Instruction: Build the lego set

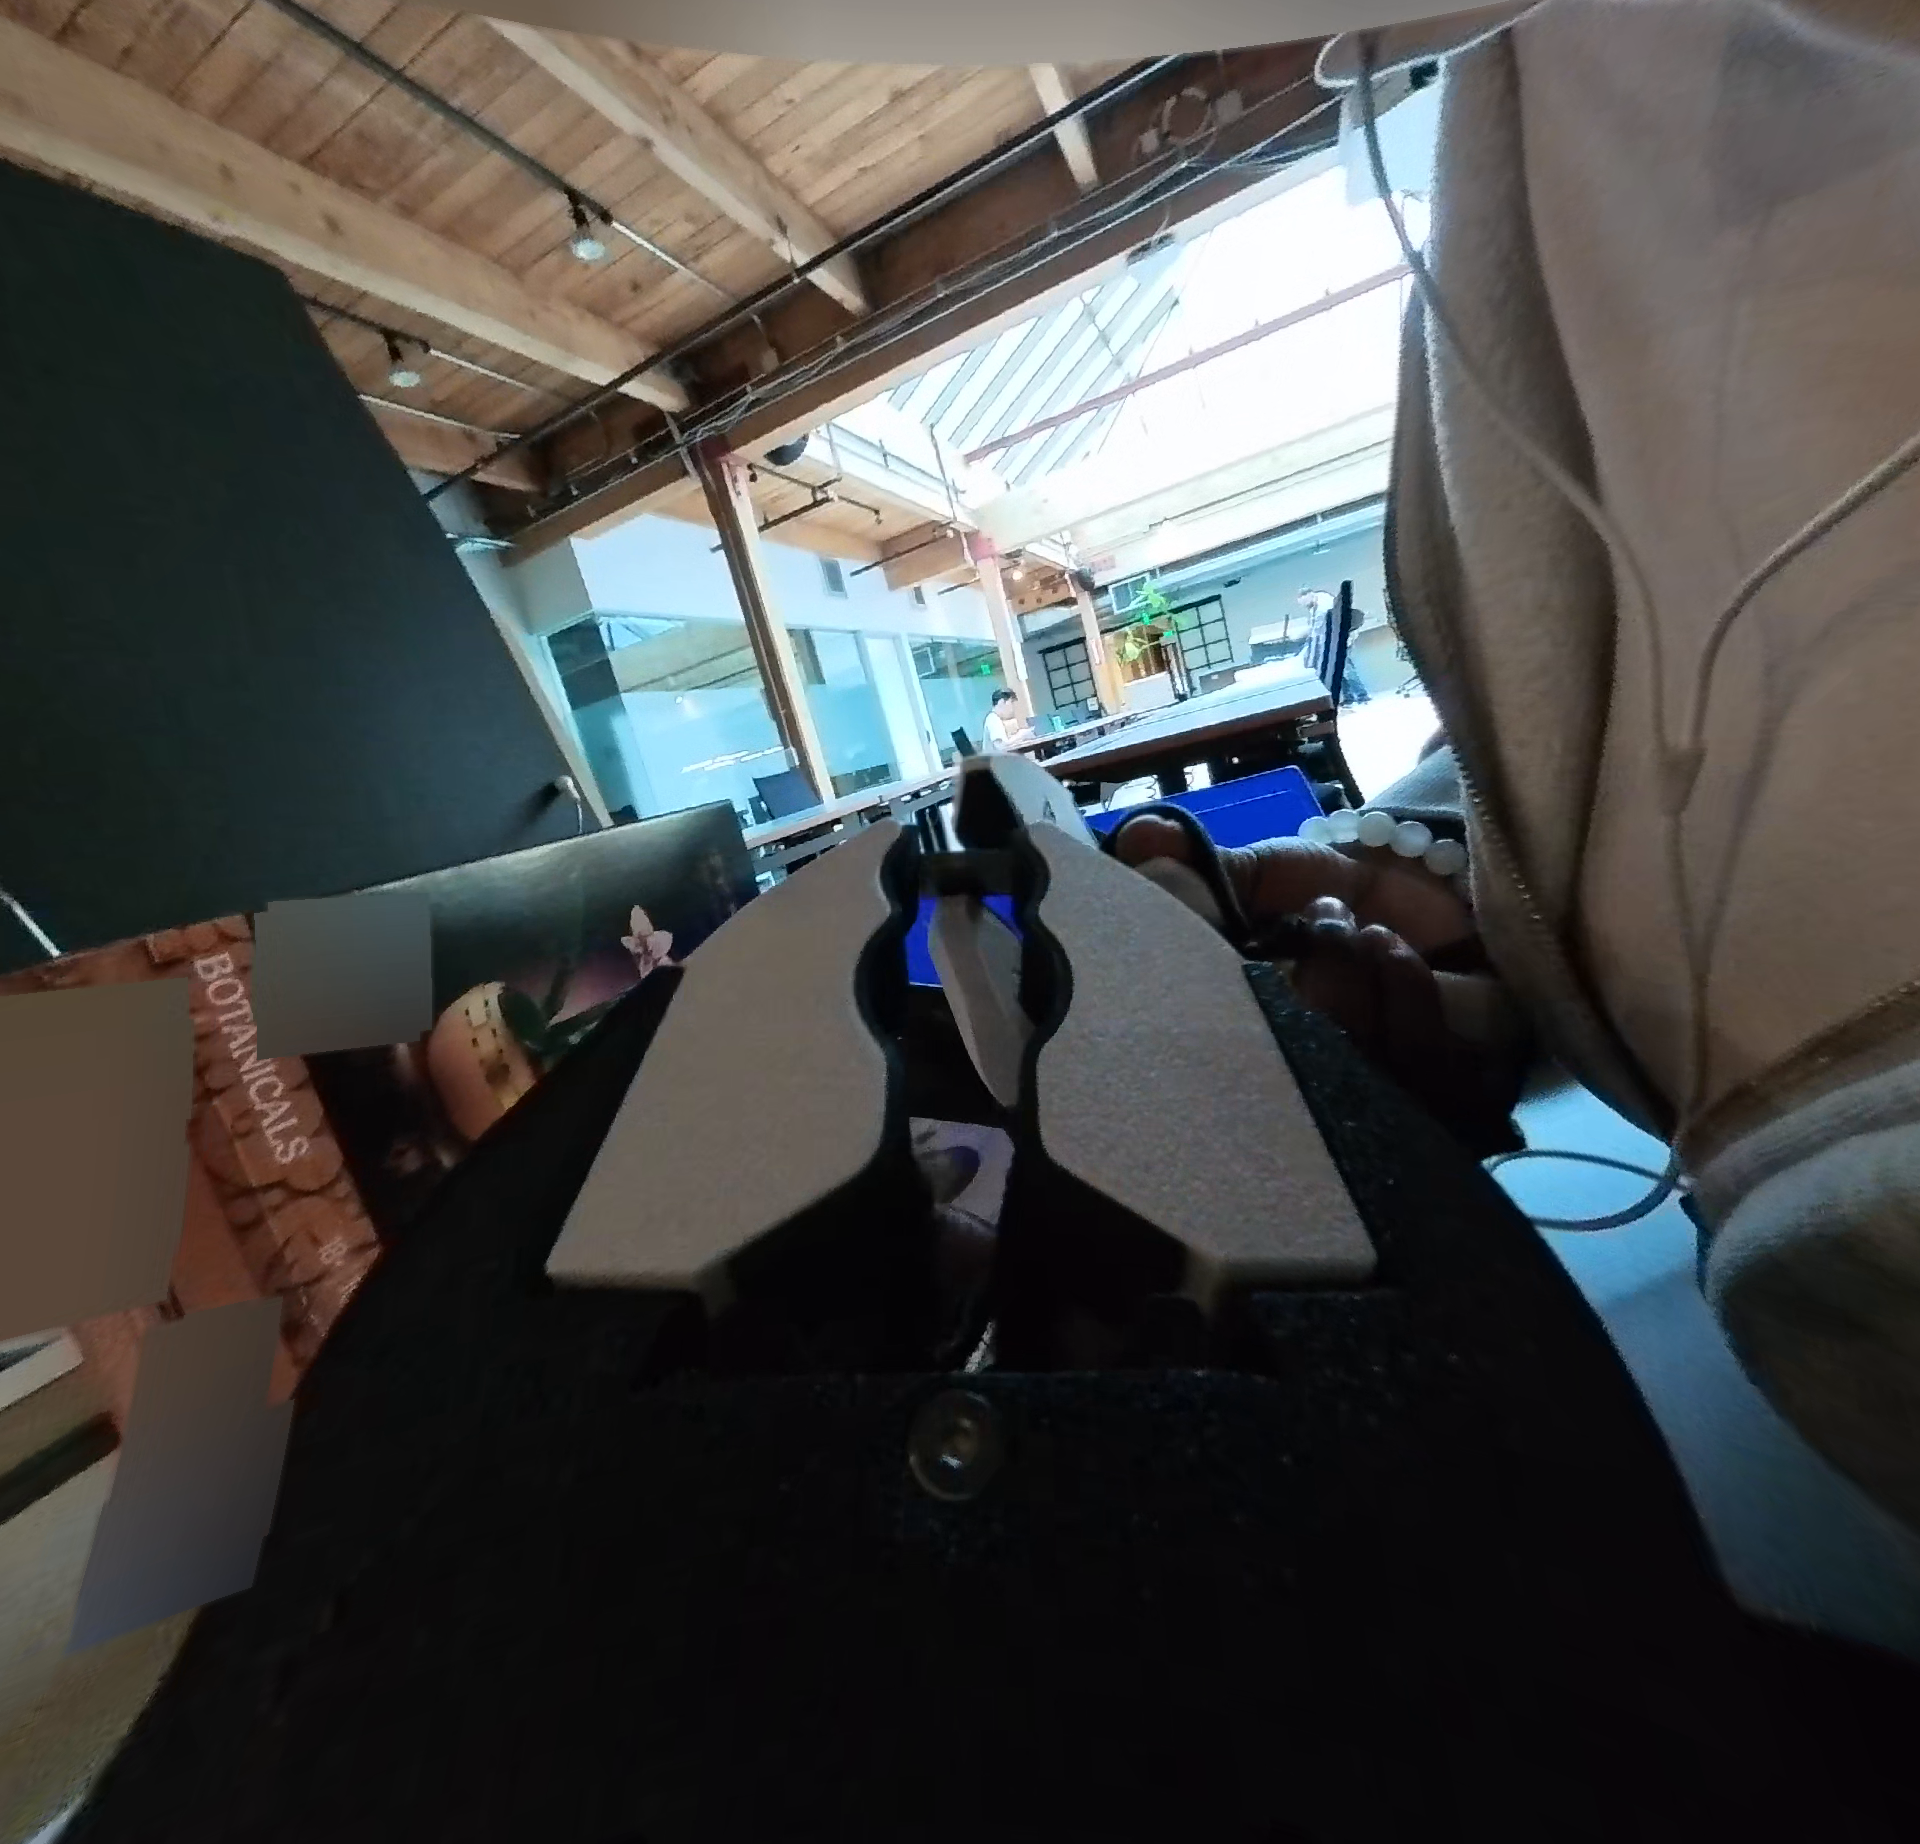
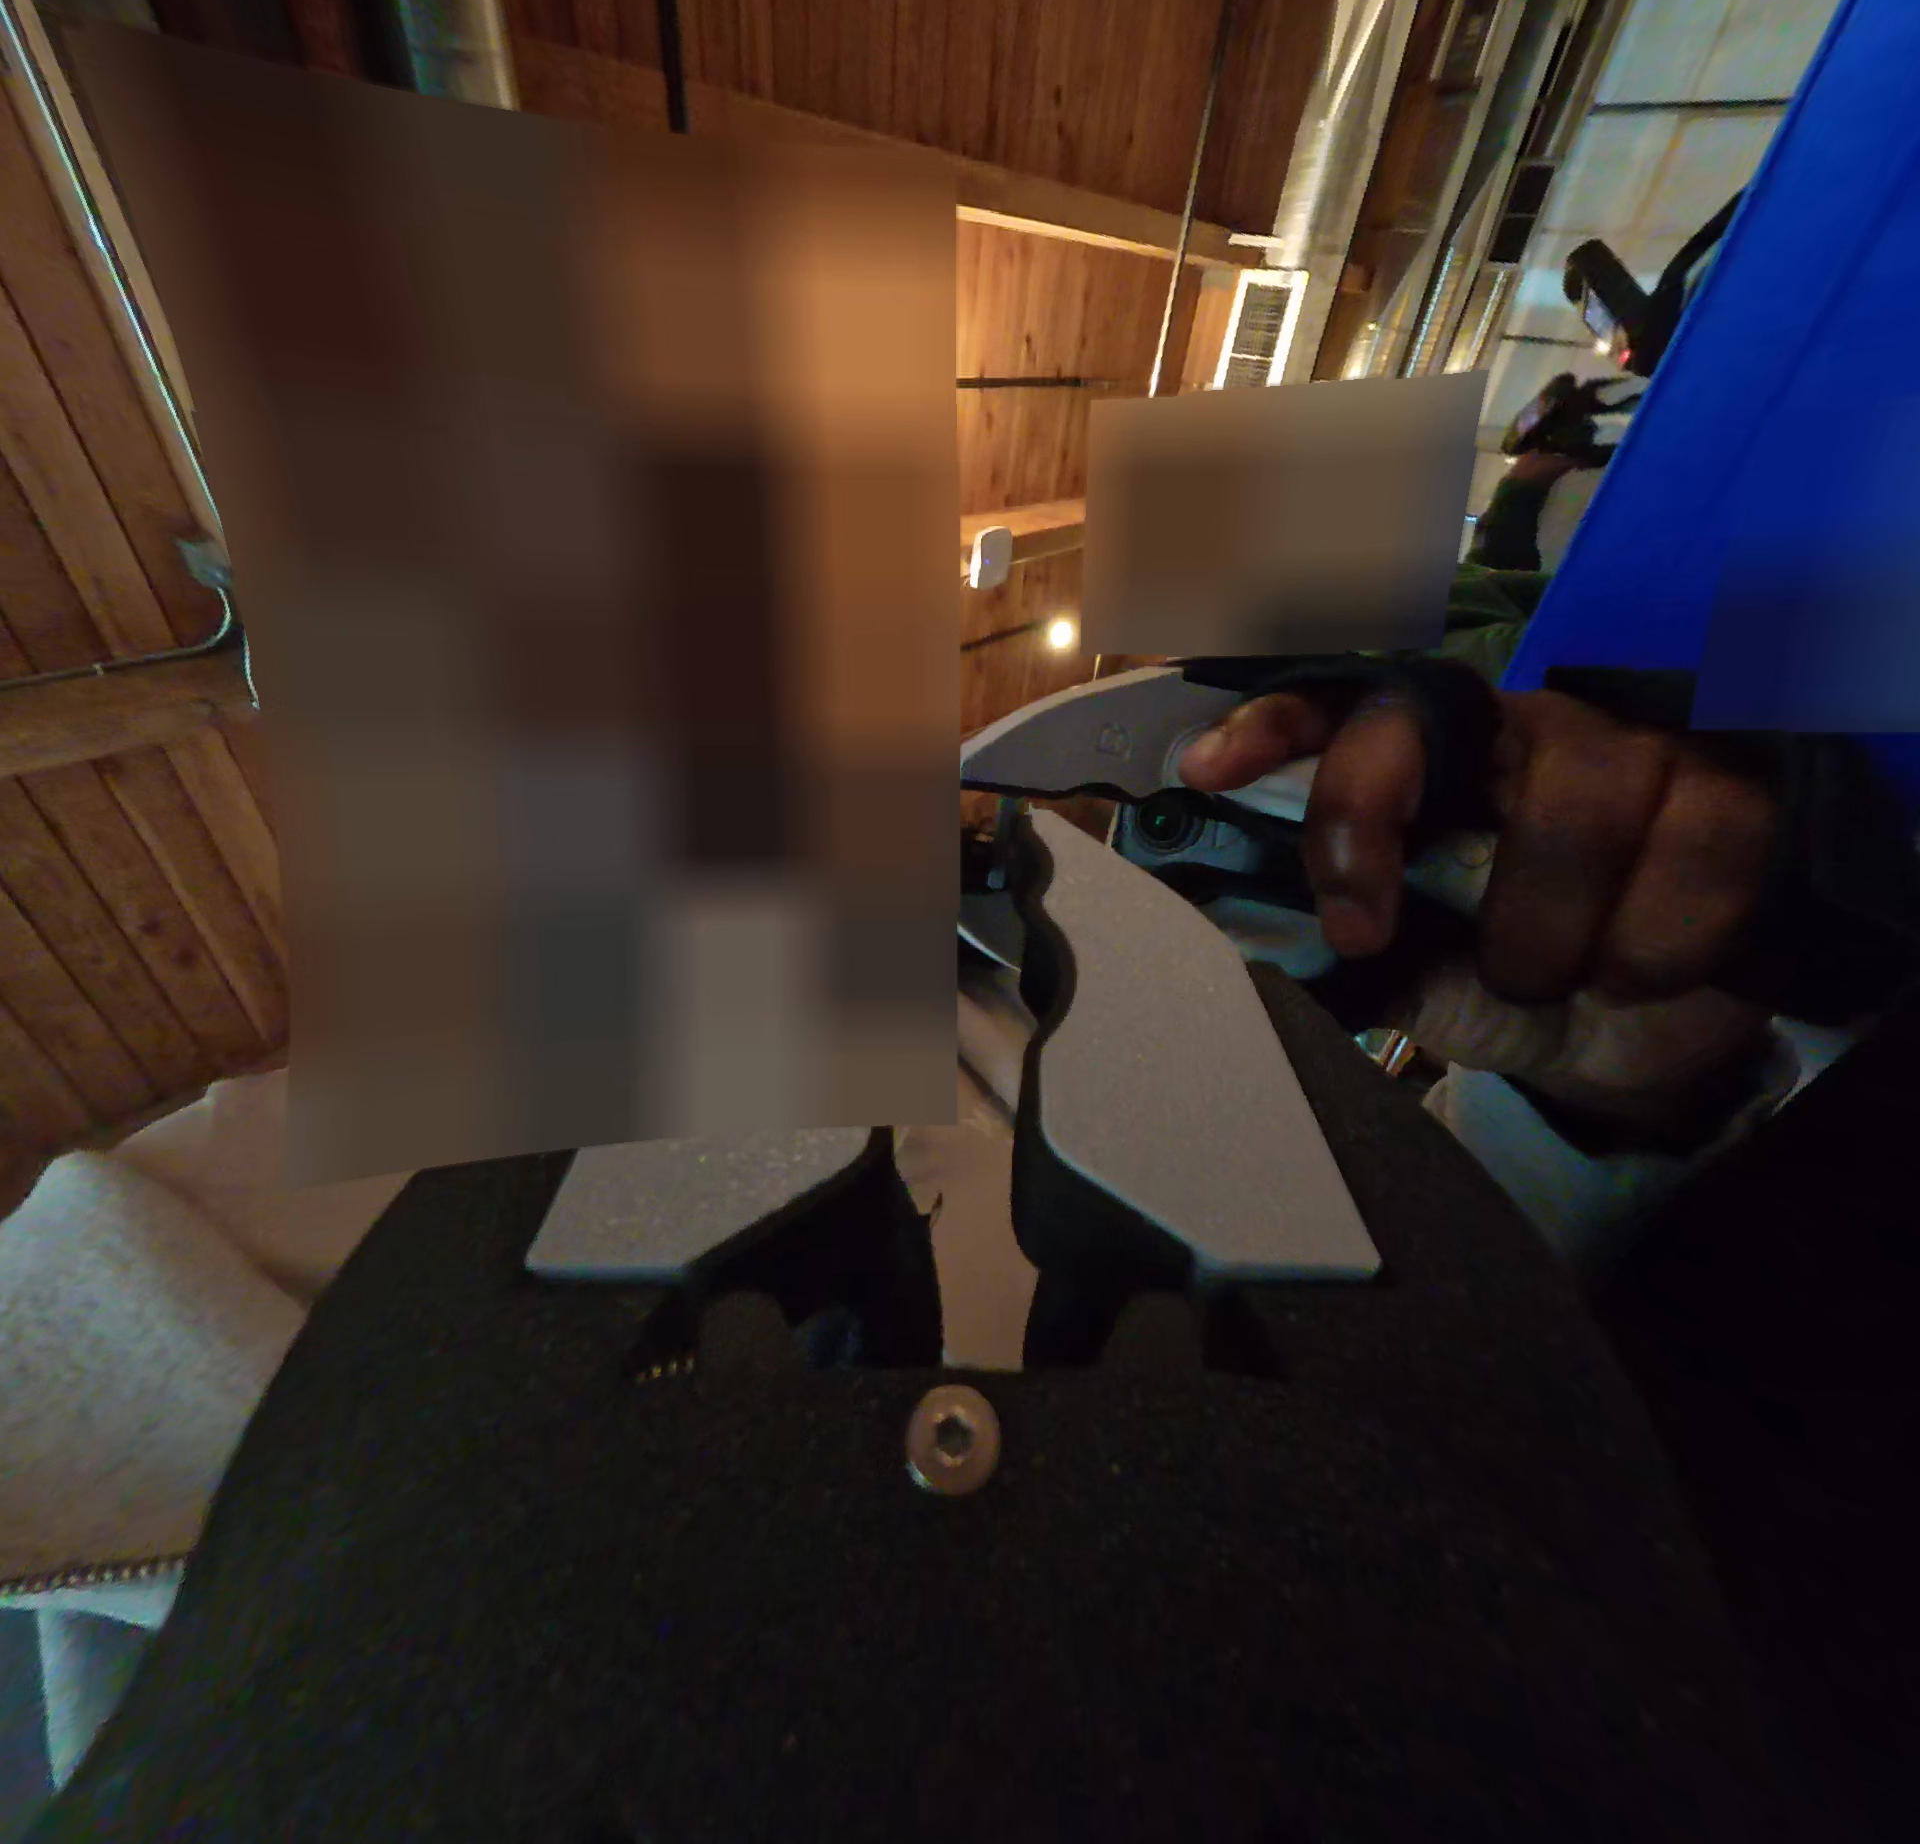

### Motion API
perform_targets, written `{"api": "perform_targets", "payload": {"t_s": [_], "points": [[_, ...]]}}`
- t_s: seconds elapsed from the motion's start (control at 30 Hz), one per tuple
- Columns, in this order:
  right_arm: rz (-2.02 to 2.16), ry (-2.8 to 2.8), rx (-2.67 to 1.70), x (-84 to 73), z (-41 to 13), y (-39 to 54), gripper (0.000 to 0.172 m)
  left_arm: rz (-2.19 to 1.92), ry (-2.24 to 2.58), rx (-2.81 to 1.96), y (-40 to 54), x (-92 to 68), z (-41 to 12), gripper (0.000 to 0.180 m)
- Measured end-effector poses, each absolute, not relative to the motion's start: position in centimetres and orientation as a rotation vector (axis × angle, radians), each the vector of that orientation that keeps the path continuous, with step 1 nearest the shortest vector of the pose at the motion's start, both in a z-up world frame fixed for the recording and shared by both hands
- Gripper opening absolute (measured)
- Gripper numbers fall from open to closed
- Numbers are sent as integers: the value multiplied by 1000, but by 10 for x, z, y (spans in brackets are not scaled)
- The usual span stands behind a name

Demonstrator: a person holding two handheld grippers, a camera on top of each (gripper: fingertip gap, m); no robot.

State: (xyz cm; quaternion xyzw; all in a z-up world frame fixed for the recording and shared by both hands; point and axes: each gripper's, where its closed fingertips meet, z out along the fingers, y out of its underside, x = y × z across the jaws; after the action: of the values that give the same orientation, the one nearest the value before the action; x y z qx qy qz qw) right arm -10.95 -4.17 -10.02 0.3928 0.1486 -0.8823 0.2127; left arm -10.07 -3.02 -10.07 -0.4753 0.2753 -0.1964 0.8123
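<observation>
Straddling right tool (image 1: 982, 963), left tool (image 1: 961, 859), both states cannot tell, lens (image 2: 1169, 823) only right view

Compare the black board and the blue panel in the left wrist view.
The black board is dull black; the blue panel is bright blue. The board fills the left side; the panel shows only as a low strip right of centre. Both are flat and plain.
</observation>
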Motion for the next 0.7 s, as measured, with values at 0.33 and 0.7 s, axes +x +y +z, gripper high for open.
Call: {"api": "perform_targets", "payload": {"t_s": [0.33,0.7], "points": [[-2469,515,1096,-105,-102,-46,9,-420,632,-1001,-34,-94,-102,16],[-2388,964,1219,-98,-112,-48,8,-321,766,-1054,-34,-87,-114,16]]}}
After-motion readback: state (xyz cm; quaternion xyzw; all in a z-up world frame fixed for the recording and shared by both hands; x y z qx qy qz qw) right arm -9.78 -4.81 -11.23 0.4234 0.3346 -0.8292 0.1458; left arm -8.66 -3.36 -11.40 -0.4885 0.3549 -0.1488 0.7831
